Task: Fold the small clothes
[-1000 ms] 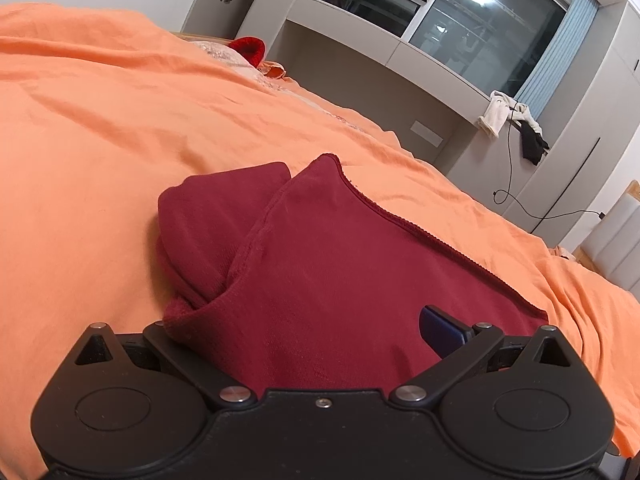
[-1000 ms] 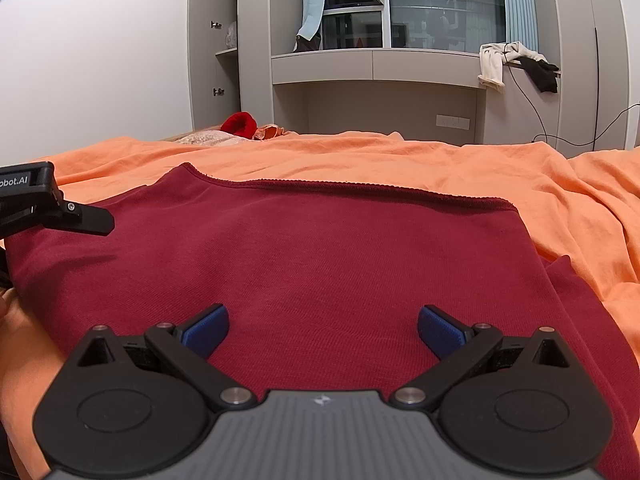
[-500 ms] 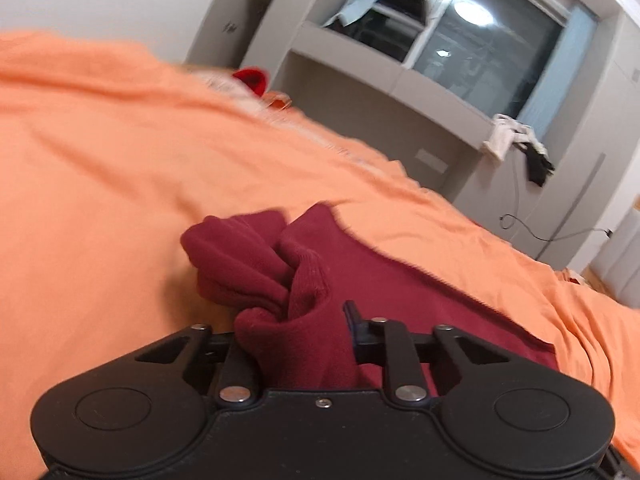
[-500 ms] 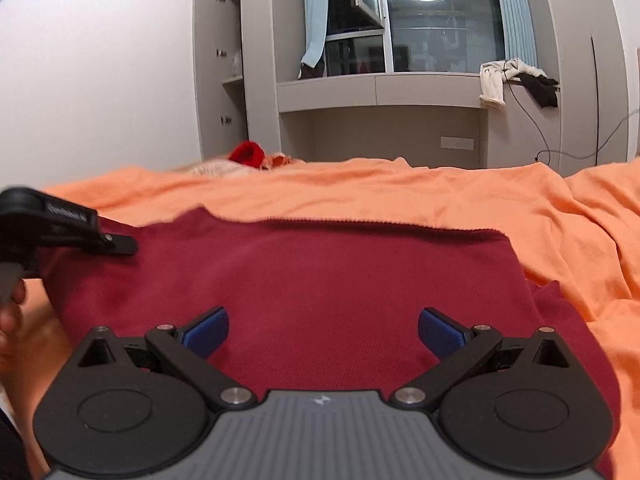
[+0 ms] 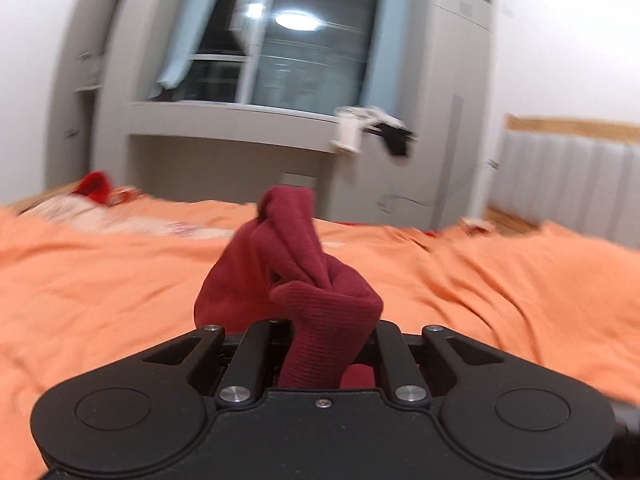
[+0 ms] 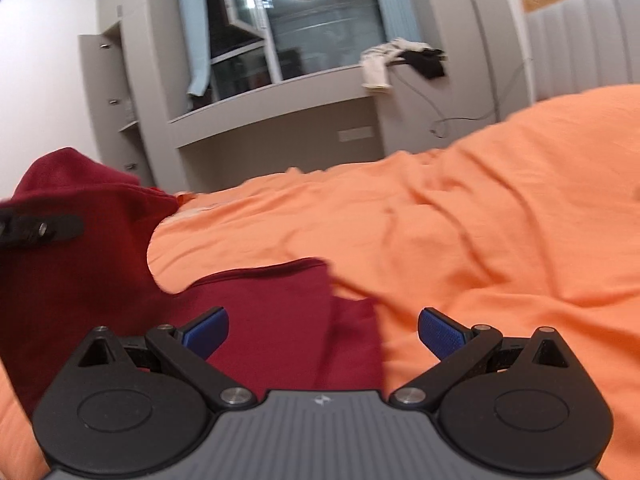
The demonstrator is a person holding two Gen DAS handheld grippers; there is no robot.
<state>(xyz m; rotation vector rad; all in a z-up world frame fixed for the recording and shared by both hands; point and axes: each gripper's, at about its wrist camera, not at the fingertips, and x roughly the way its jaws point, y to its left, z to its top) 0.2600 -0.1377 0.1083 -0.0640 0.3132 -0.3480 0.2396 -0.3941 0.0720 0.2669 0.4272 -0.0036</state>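
Garment [image 5: 320,320] bunched between closing jaws

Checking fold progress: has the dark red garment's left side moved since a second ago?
Yes. The dark red garment, bunched in the closing left gripper, has lifted off the orange bedcover; its top now overlaps the grey window unit behind.

The dark red knit garment [image 5: 320,300] is bunched into a thick twisted wad with deep folds, and one rounded end of it rises above the rest. Its ribbed weave shows close up. This part is lifted clear of the orange bedspread [image 5: 100,280]. In the right wrist view the same garment [image 6: 280,320] shows two states: its left portion is raised in a broad hanging sheet, while its lower portion lies flat on the bedspread [image 6: 480,220], with a straight hemmed edge and a second layer stepping out beside it.
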